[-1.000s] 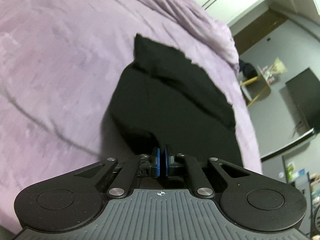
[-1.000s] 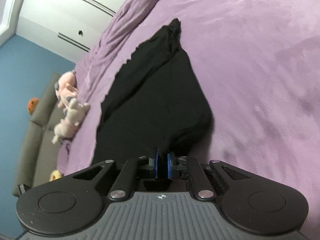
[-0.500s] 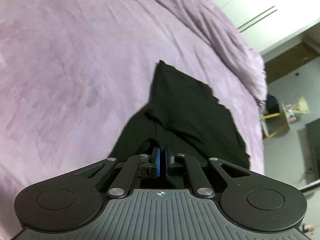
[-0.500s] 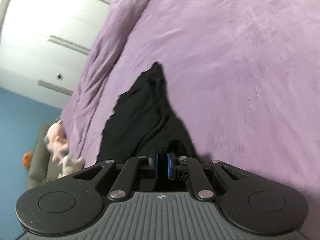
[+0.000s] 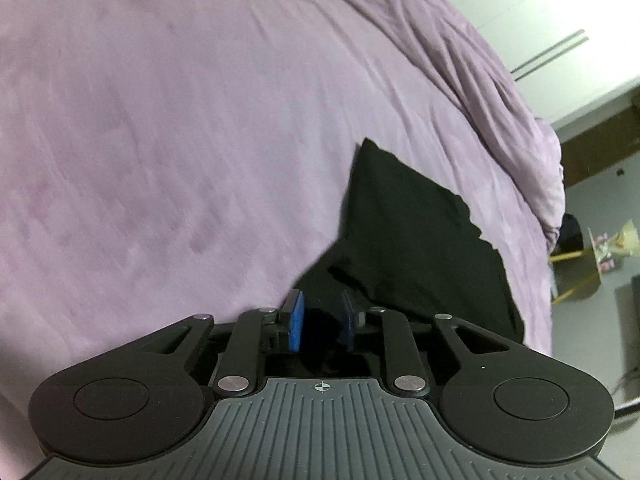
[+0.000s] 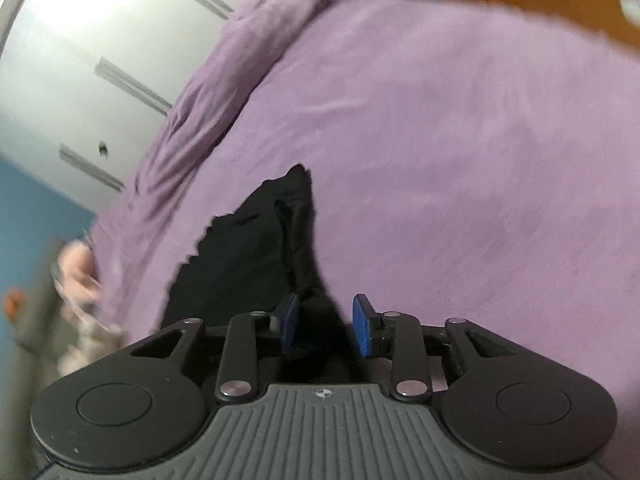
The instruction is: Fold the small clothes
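A: Where is the black garment (image 5: 416,240) for you?

B: On the purple bedspread (image 5: 180,140); in my left view it runs from the tongs toward two o'clock; in the right view (image 6: 256,256) toward eleven o'clock.

A: And the tongs?

B: My left gripper (image 5: 320,322) has just been opening, as has my right gripper (image 6: 326,324); each stands parted with dark cloth between the blue pads, neither pressing it.

A: How will it handle?

B: Light, limp, thin, I judge; it drapes and creases, so nothing breaks; I would pinch the near corners, one per gripper, since a mid-edge hold would let it sag.
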Motion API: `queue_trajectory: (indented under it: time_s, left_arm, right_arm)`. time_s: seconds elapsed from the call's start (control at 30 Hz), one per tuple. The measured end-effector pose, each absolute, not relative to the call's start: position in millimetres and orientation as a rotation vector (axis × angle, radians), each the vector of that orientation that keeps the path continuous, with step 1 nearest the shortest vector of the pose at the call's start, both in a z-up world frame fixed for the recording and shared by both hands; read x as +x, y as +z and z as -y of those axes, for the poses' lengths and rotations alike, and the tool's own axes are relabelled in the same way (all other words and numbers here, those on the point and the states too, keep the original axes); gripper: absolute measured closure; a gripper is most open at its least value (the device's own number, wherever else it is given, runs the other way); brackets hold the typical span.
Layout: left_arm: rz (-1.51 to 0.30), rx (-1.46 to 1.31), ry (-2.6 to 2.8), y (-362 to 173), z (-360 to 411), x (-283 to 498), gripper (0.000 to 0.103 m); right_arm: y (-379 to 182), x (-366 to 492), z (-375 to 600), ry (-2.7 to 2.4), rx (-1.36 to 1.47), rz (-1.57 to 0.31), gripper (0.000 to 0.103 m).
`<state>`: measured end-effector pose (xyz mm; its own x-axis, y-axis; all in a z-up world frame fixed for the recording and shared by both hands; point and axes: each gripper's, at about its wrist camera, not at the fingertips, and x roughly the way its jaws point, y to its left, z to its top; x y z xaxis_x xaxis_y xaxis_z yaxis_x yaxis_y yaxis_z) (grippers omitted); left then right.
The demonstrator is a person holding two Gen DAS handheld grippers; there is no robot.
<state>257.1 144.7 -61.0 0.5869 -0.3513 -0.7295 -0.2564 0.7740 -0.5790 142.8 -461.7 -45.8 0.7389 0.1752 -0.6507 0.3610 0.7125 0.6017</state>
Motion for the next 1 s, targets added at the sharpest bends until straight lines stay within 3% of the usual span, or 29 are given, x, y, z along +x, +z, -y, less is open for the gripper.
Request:
queue_trajectory:
  time_s: [0.17,0.3,0.63,1.0]
  left_arm:
    - [-0.925,-0.516,-0.120,-53,-147,238,0.074]
    - [-0.929,-0.337,-0.172,-56,-137,221,0.064]
    - [-0.907,-0.037,-0.220,-60,-87,239,0.060]
    - [-0.902,-0.128,-0.219,-71,-79,266,0.059]
  right_arm:
    - [-39,129,449,-0.104,0.559,-0.782,0.064]
    - [-43,133,426,-0.075,0.379,-0.832,0.063]
    - [-42,177,370,-0.089,0.069,-0.825,0.062]
    - [-50,190,389,-0.086,0.228,-0.812,0.059]
